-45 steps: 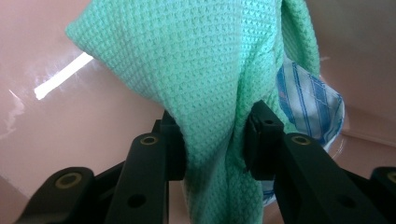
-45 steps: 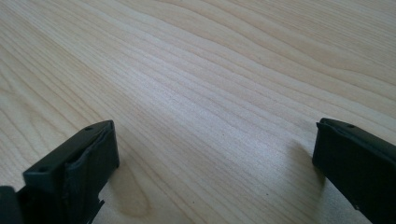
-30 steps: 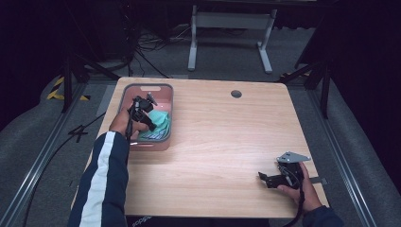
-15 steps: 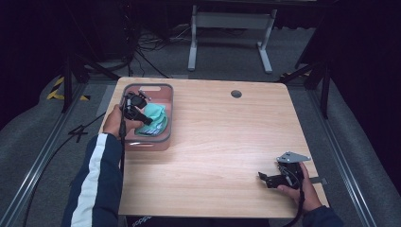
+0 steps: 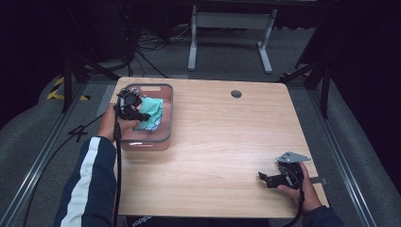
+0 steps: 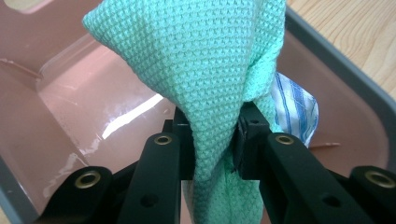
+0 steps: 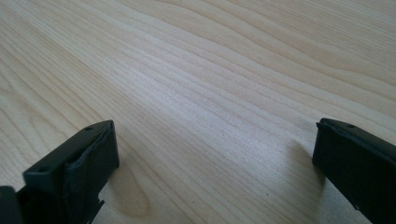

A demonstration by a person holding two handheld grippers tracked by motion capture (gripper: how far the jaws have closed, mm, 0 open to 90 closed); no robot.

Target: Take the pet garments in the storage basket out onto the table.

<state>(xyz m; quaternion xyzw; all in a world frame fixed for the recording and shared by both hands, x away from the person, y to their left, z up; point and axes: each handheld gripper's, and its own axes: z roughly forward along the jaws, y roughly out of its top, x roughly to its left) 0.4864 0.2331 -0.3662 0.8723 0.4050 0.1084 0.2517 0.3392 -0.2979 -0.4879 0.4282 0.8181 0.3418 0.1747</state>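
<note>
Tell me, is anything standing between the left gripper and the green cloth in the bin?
No. The left gripper is shut on the green cloth inside the pink bin. A striped cloth lies behind it.

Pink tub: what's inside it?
A green cloth, pinched by the left tongs, and a blue-striped white cloth behind it. The green cloth hides most of the striped one and part of the tub floor.

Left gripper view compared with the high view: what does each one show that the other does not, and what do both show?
Left gripper view alone: a white cloth with blue stripes behind the green one, and the left gripper shut on the green knitted cloth.

High view alone: the right gripper, open, low over the wooden table.

Both: the green cloth and the pink plastic bin.
</note>
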